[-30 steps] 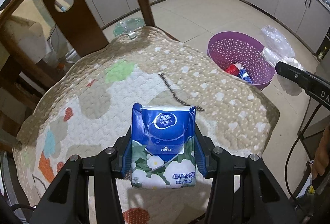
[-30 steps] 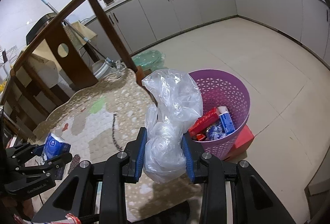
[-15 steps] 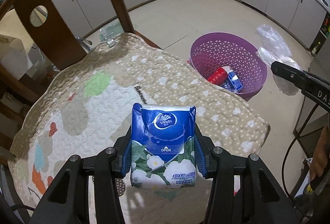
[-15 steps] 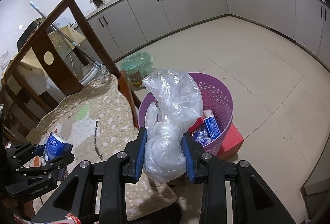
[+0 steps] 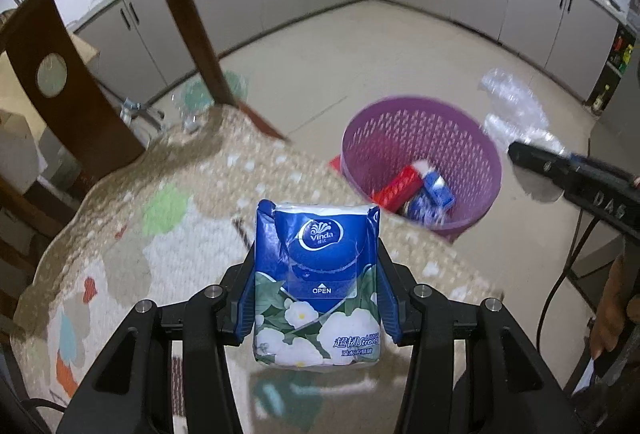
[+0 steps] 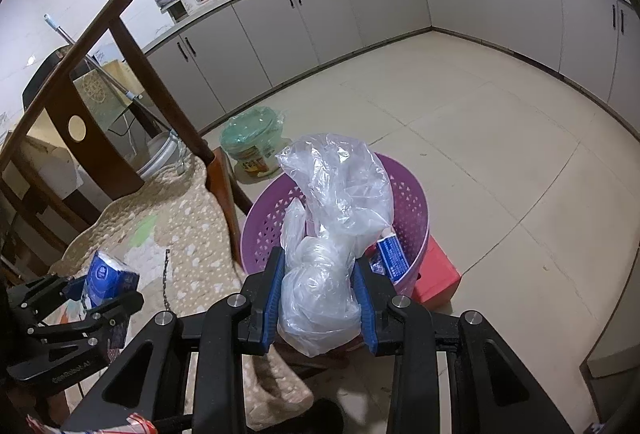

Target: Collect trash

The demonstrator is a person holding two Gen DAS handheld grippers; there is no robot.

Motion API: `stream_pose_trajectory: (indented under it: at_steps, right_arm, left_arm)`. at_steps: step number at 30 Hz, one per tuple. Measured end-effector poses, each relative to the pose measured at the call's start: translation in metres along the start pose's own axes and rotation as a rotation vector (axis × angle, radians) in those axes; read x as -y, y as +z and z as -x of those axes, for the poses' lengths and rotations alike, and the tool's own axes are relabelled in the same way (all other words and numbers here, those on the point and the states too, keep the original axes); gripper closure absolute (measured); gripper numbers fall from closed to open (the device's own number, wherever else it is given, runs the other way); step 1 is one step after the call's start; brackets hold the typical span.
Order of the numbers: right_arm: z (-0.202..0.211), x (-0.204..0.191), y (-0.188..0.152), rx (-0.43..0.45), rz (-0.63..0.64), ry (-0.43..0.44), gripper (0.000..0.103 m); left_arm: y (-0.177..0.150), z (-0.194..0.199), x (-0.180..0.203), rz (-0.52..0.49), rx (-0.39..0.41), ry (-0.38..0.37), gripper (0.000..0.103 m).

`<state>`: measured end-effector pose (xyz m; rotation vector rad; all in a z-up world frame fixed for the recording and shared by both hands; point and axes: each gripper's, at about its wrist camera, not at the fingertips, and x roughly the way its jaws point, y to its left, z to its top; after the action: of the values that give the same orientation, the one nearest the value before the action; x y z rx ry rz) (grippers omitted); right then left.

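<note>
My left gripper (image 5: 318, 298) is shut on a blue and white Vinda tissue pack (image 5: 316, 282), held above the quilted chair cushion (image 5: 168, 226). That same gripper (image 6: 100, 294) and tissue pack (image 6: 106, 276) show at the lower left of the right wrist view. My right gripper (image 6: 320, 294) is shut on a crumpled clear plastic bag (image 6: 332, 234), which hangs over the near rim of a purple perforated basket (image 6: 412, 210). The basket (image 5: 420, 162) stands on the floor and holds a red box (image 5: 396, 190) and blue packets (image 5: 438, 190). In the left wrist view the right gripper (image 5: 568, 178) reaches in from the right with the bag (image 5: 516, 106).
A dark wooden chair back (image 6: 100, 82) rises behind the cushion. A red block (image 6: 436, 278) sits under the basket. A green lidded tub (image 6: 250, 142) stands on the tiled floor (image 6: 480, 138). Grey cabinets (image 6: 360, 14) line the walls. A person's hand (image 5: 612, 306) shows at the right edge.
Both grippers have shifted toward the basket, which now sits closer and more central in each view. The tissue pack and the plastic bag stay gripped as before.
</note>
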<state>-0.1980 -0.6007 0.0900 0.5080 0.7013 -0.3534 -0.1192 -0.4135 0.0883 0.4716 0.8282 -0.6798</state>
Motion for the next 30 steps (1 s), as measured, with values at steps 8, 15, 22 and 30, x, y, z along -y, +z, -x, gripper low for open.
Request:
stream_pose_trajectory:
  at_steps: [8,15,22,30]
  right_arm:
    - [-0.002,0.008,0.010,0.017,-0.001,-0.005,0.067]
    - [-0.003,0.011,0.016,0.026,0.002,0.000,0.067]
    - [-0.003,0.011,0.022,0.036,0.001,0.009,0.067]
    - [-0.012,0.011,0.025,0.021,0.007,0.014,0.067]
  left_arm:
    - [0.028,0.011,0.003,0.002,0.109,-0.003,0.055]
    - [0.038,0.007,0.007,-0.009,0.119,0.007,0.055]
    - [0.040,-0.003,0.013,-0.027,0.098,0.018,0.055]
    - [0.047,-0.015,0.015,-0.026,0.071,0.007,0.054]
